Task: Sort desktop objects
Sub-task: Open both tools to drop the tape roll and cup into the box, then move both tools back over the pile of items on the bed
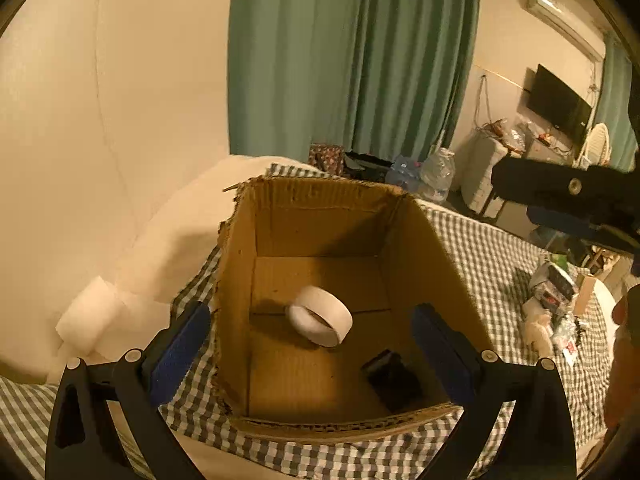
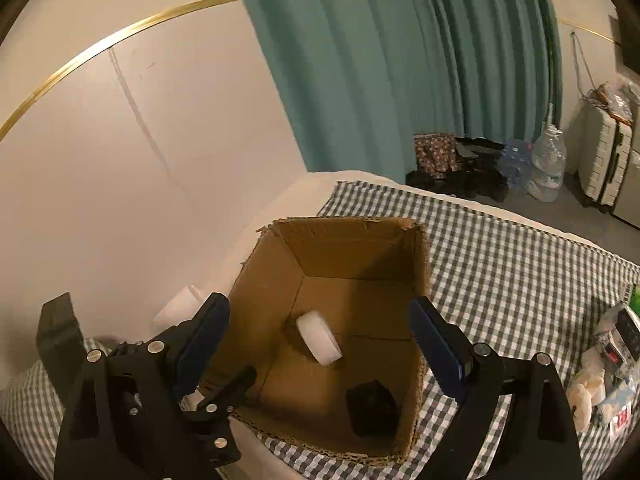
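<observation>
An open cardboard box (image 1: pixel 420 264) stands on a checked cloth (image 1: pixel 492 264); it also shows in the right wrist view (image 2: pixel 264 280). Inside lie a white tape roll (image 1: pixel 322 316) (image 2: pixel 319 337) and a small black object (image 1: pixel 394 376) (image 2: pixel 372 406). My left gripper (image 1: pixel 312 344) is open and empty, its blue pads either side of the box, above it. My right gripper (image 2: pixel 320 344) is open and empty above the box too. The left gripper's black body (image 2: pixel 132 396) shows low left in the right wrist view.
A pile of small items (image 1: pixel 556 304) (image 2: pixel 612 364) lies on the cloth at the right. White foam pieces (image 1: pixel 88 320) sit left of the box by the wall. Green curtains (image 1: pixel 352 56), water bottles (image 2: pixel 548 168) and a suitcase (image 2: pixel 604 164) stand beyond the bed.
</observation>
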